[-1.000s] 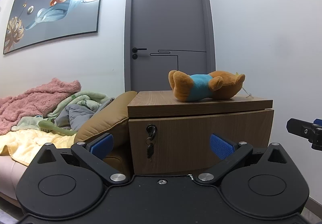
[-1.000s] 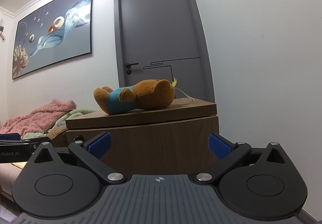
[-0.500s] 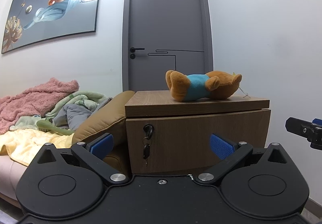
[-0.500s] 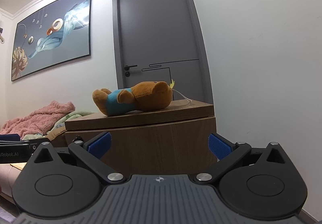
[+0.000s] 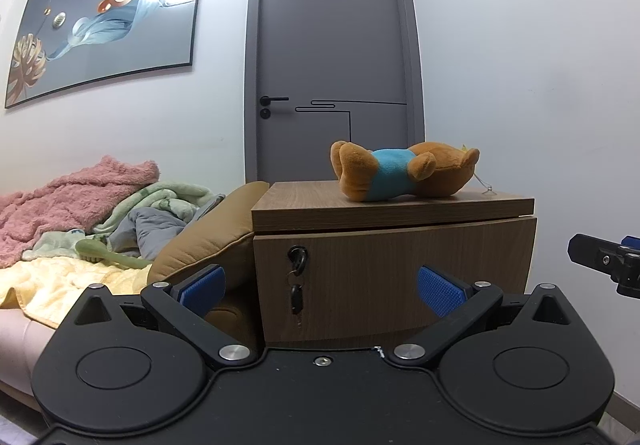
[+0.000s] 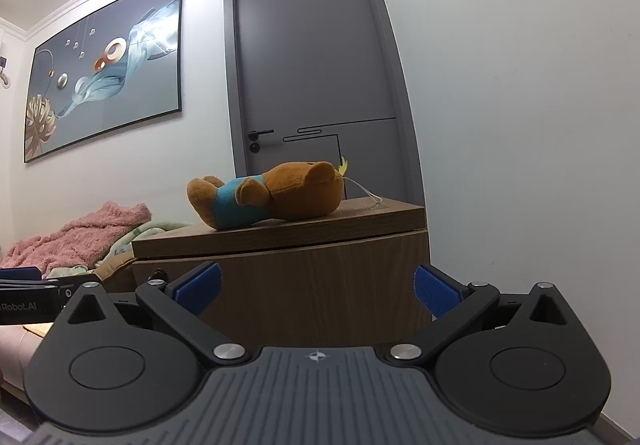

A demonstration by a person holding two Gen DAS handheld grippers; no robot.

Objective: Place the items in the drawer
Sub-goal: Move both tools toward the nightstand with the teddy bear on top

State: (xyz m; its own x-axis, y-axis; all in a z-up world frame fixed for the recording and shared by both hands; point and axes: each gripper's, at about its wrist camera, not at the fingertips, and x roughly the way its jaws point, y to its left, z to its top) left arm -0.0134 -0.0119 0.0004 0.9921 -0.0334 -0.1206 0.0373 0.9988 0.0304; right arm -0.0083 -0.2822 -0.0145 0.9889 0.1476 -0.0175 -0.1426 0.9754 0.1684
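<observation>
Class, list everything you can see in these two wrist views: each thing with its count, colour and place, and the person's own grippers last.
plush bear: one, brown with blue shirt, lying on the cabinet top
cabinet: one, brown wood, beside the bed, drawer shut
keys: one bunch, black, hanging from the drawer lock
door: one, grey, shut, behind the cabinet
picture: one, blue-grey, on the wall
blankets: several, pink, green, grey, yellow, heaped on the bed
cushion: one, tan, against the cabinet
left gripper: open, empty
right gripper: open, empty

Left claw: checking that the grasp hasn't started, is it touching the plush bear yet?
Apart. In the left wrist view the open left claw sits low before the drawer front, while the plush bear lies on the cabinet top above.
</observation>
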